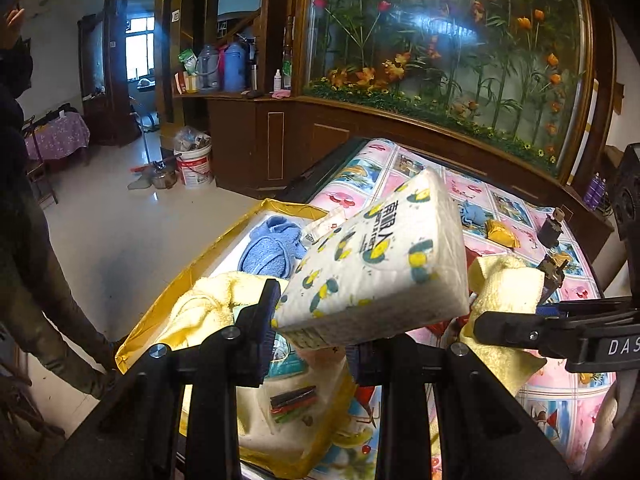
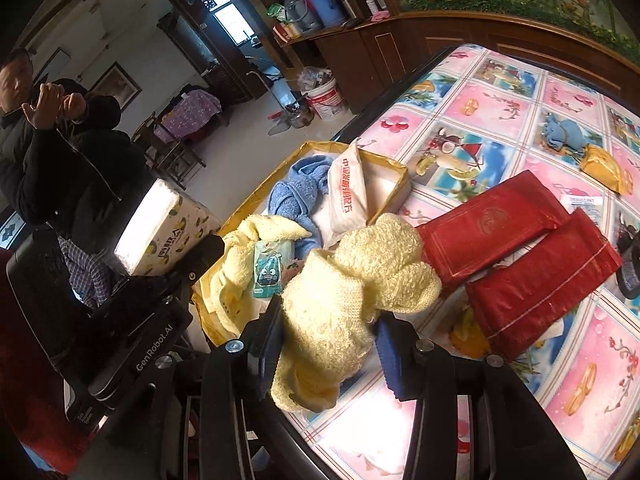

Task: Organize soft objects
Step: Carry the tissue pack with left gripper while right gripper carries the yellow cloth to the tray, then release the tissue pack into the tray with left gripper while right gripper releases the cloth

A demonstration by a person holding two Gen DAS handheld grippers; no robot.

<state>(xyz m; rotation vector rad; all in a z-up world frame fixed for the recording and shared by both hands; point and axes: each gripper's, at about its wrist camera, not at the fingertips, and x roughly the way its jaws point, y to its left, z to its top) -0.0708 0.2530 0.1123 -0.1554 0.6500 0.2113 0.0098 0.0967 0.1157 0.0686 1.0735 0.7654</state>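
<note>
While the left tool (image 1: 312,340) clamps a tissue pack (image 1: 376,264) above the gold box (image 1: 156,312), the right tool (image 2: 324,344) grips a yellow knit cloth (image 2: 352,280) beside it.

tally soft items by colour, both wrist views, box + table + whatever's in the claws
Yellow towels: 2, one in the gold box, one in the right claw
Blue towel: 1, in the box
Blue soft toy: 1, on the table
White tissue packs: 3, large in the left claw, flat and small in the box
Red packs: 2
Total: 9
</note>
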